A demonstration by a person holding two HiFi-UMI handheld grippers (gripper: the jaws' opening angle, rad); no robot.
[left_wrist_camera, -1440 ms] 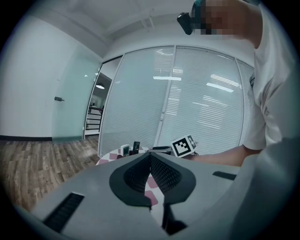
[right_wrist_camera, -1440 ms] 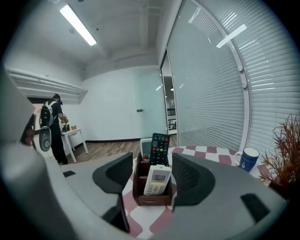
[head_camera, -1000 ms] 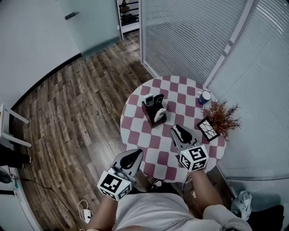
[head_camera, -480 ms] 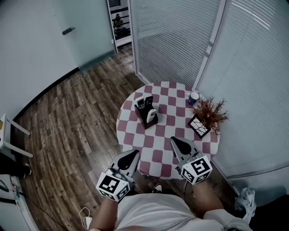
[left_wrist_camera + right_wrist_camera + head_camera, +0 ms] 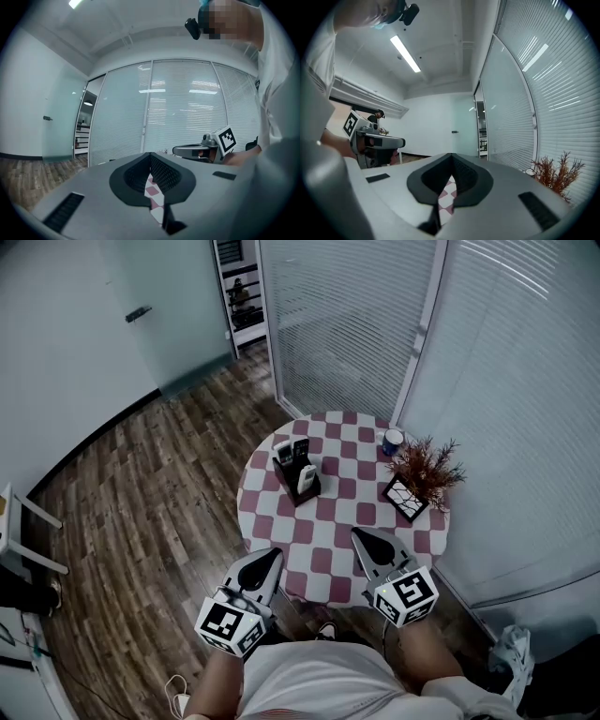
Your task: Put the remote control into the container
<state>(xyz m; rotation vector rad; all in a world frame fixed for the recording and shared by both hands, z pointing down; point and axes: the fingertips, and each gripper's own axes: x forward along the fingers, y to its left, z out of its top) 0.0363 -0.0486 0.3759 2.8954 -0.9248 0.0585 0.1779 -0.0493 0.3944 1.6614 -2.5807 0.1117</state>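
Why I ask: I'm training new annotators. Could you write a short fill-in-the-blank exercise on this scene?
1. The remote controls stand in the dark ___ on the table.
2. The table's cloth has a ___ pattern.
3. The cup stands next to the twiggy ___.
4. The right gripper has its fingers ___ and holds nothing.

Missing words: container; checkered; plant; shut.

I can't count the remotes (image 5: 307, 478) in the far container (image 5: 299, 497): too small. Both gripper views show only a sliver of the checked table (image 5: 152, 193) between closed jaws.
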